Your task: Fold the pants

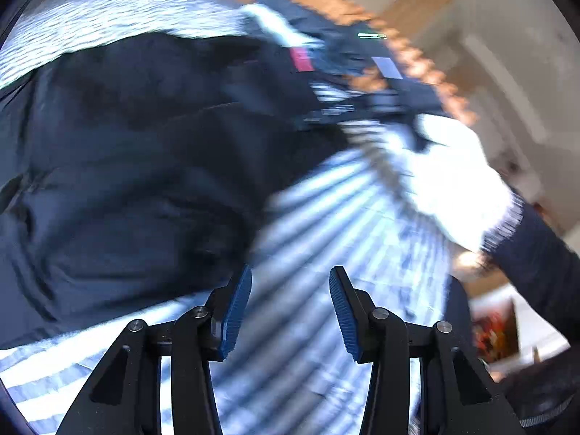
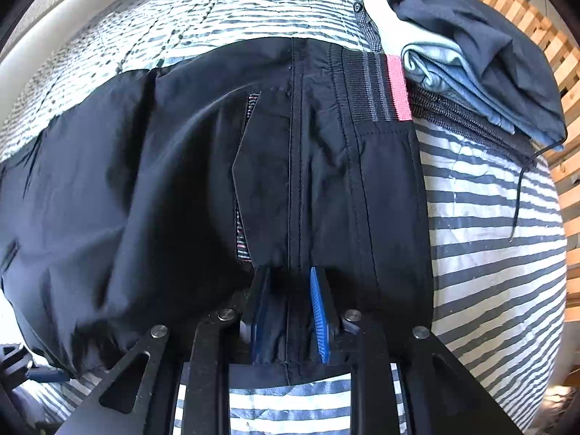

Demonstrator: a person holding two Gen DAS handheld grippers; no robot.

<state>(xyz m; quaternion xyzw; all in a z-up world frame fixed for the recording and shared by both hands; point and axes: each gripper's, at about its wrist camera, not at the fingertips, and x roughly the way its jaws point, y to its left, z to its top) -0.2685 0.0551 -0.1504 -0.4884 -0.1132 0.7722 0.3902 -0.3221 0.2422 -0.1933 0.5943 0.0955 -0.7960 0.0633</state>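
Black pants (image 2: 174,166) with a pink-striped elastic waistband (image 2: 398,87) lie spread flat on a striped bedspread (image 2: 489,253). My right gripper (image 2: 290,279) is shut on their near edge, with black fabric bunched between the blue pads (image 2: 319,319). The left wrist view is motion-blurred. There the pants (image 1: 127,152) fill the left and middle, and my left gripper (image 1: 290,275) hangs open over the striped bedspread (image 1: 326,224), just right of the pants' edge, with nothing between its fingers. A black device at the pants' far edge (image 1: 380,101) looks like the right gripper.
A stack of folded clothes (image 2: 471,58), dark on top with blue and grey below, sits on the bed's far right corner beside the waistband. A wooden slatted frame (image 2: 565,166) runs along the right. A person's dark sleeve (image 1: 536,261) is at the right.
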